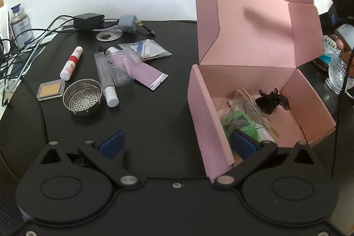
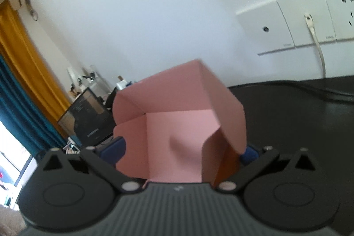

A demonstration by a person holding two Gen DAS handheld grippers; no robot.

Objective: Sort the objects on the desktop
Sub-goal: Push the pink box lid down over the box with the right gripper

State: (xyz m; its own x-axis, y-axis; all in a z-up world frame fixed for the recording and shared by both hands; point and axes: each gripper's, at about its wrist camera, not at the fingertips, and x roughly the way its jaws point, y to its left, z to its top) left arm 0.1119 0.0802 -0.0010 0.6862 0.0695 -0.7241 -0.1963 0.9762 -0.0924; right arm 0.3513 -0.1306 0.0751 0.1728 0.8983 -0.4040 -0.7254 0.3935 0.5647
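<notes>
Left wrist view: the left hand-held gripper [image 1: 177, 145] is spread wide and empty, straddling the near wall of the open pink cardboard box [image 1: 250, 81] at 2 o'clock. Unsorted items, including a perforated steel strainer basket [image 1: 83, 98], lie at 10 o'clock on the black surface [image 1: 159, 116]. Approach one item squarely, pads either side.

Right wrist view: the right hand-held gripper [image 2: 180, 150] is open and grips nothing, the box lid between its fingers; keep it clear.

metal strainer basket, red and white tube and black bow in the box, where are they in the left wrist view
metal strainer basket [image 1: 83, 97], left wrist view, on its perforated bottom.
red and white tube [image 1: 71, 63], left wrist view, on the middle of its body.
black bow [image 1: 271, 101], left wrist view, on its dark centre, inside the pink box [image 1: 200, 107].
</notes>
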